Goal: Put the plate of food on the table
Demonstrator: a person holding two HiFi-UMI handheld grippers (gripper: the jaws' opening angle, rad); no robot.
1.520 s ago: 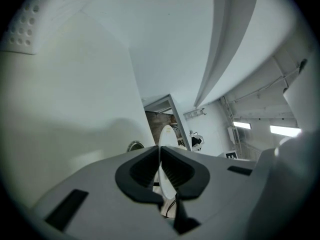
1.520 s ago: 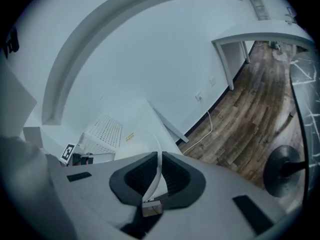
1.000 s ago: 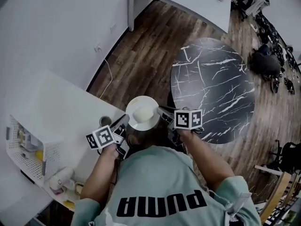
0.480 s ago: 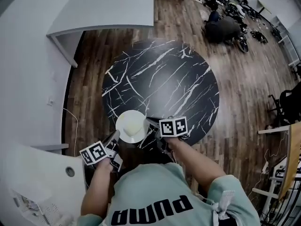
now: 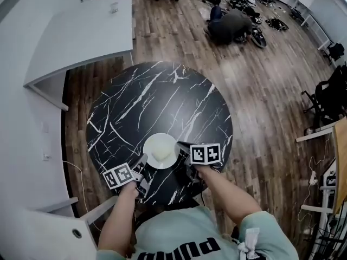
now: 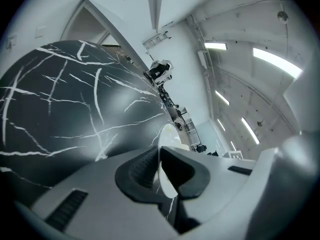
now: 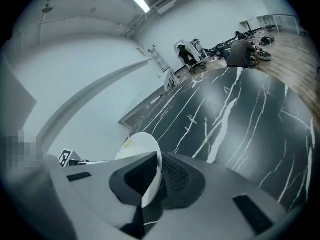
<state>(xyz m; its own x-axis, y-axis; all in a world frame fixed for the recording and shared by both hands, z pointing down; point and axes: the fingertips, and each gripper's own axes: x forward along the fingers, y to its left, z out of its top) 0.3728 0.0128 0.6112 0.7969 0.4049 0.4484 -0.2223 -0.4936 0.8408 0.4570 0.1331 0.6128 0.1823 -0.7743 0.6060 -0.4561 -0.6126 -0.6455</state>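
Moved since a second ago: plate [image 5: 149,144], both grippers and the person, from beside the white counter [image 5: 32,234] to the round black marble table [image 5: 141,99].

- Plate: white, level, over the table's near part, between its centre and its near edge. Whether it touches the top cannot be told.
- Food [image 5: 161,153]: one pale mound at the plate's middle.
- Left gripper [image 5: 143,160]: jaws clamped on the plate's left rim, which sits thin between the ribbed pads.
- Right gripper [image 5: 181,147]: jaws clamped on the opposite rim, likewise.
- Surroundings: wood floor [image 5: 260,96]; white desk [image 5: 81,34] beyond the table.
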